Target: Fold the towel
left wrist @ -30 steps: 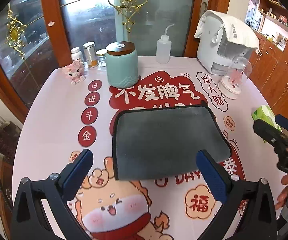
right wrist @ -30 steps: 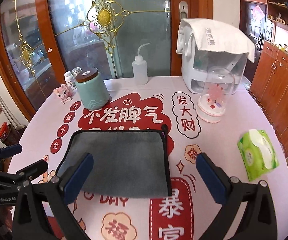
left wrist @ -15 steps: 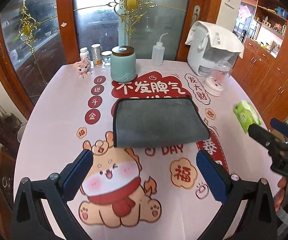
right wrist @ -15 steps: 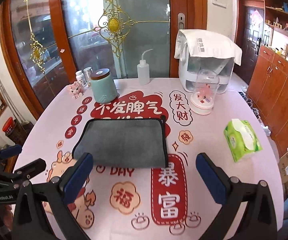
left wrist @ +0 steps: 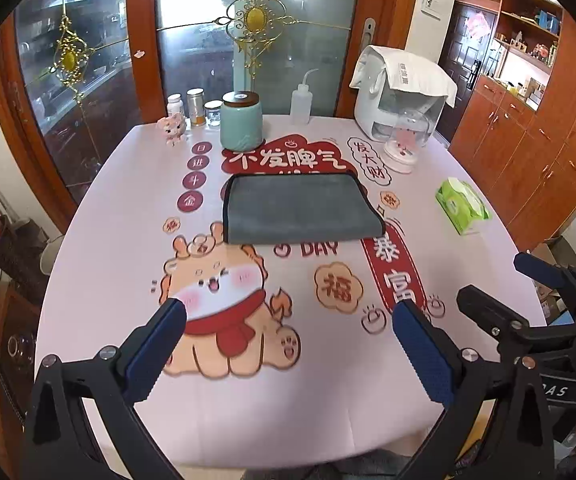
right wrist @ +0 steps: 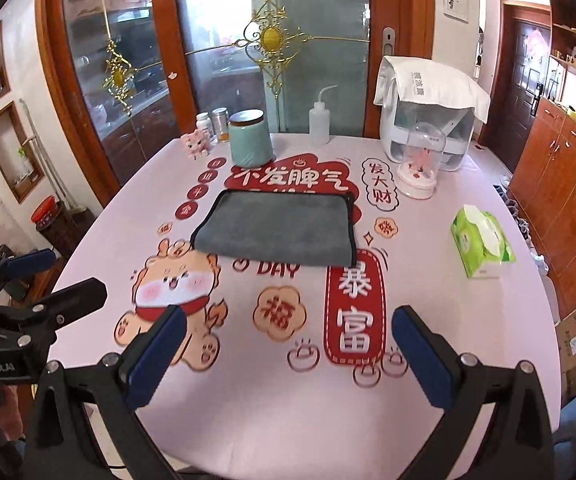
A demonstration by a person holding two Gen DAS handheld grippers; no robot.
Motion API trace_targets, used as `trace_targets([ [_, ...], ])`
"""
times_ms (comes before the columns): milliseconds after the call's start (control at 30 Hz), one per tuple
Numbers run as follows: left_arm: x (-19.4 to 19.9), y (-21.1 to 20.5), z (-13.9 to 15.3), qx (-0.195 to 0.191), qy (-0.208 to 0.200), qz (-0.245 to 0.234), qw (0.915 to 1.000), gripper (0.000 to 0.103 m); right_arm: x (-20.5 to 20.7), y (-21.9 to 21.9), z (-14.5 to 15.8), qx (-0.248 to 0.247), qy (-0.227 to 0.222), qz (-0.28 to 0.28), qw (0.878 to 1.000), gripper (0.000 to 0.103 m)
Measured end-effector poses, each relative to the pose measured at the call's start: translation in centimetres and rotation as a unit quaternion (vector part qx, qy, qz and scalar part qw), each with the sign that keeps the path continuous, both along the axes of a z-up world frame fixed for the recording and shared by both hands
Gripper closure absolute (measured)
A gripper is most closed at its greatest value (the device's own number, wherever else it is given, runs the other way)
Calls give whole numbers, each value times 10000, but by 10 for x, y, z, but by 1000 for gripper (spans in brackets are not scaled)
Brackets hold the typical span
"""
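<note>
1. Lying flat near the middle of the counter (left wrist: 468,364), the grey rectangular microfibre towel with dark piping (left wrist: 298,208) looks already folded: a doubled edge faces the near edge and the piped sides line up.
2. The left tongs (left wrist: 288,344) hang above the near edge with their blue-padded jaws spread wide and nothing between them; they are well apart from the towel.
3. The right tongs (right wrist: 288,344) hang likewise over the near edge, jaws wide apart and empty, also well clear of the cloth.
4. Judging by both tools being empty and away from the neat rectangle, the fold seems finished, or at most one more halving remains.
5. Along the far edge stand a pale green ceramic jar with a brown lid (left wrist: 241,122), a clear squeeze bottle with a bent spout (left wrist: 302,106), small glass jars (left wrist: 195,107) and a pink figurine (left wrist: 173,130).
6. Toward the far right corner sit a white appliance draped with a white cloth (left wrist: 400,100) and a glass dome ornament (left wrist: 406,140); a green tissue pack (left wrist: 462,206) lies by the right edge.
7. None of these touches the towel, so nothing blocks a return to it.
</note>
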State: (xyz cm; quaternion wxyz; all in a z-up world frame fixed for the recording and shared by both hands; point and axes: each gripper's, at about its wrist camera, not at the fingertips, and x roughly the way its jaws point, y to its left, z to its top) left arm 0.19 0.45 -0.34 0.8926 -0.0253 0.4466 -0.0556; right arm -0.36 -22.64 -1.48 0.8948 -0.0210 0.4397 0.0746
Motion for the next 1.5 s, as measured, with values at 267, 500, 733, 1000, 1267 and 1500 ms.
trace_targets([
  [267,-44,-9,8,141,-52,180,9997,0,-37,-6,0,20,113,-62,9999,0],
  [500,-63,-19,10,249,-56,294,9992,0,-57,-13,7,31,77,-252,9996,0],
  [733,-74,-25,10,495,-97,503,9975,0,-70,-16,14,-120,-74,-450,9989,0],
  [1000,-81,-27,6,538,-71,718,9959,0,-76,-20,12,-97,-33,-587,9982,0],
  [1267,-82,-25,3,541,-8,869,9948,0,-75,-20,9,-107,3,-608,9981,0],
  [1500,-77,-28,1,613,-3,846,9945,0,-74,-18,7,-149,-30,-627,9979,0],
])
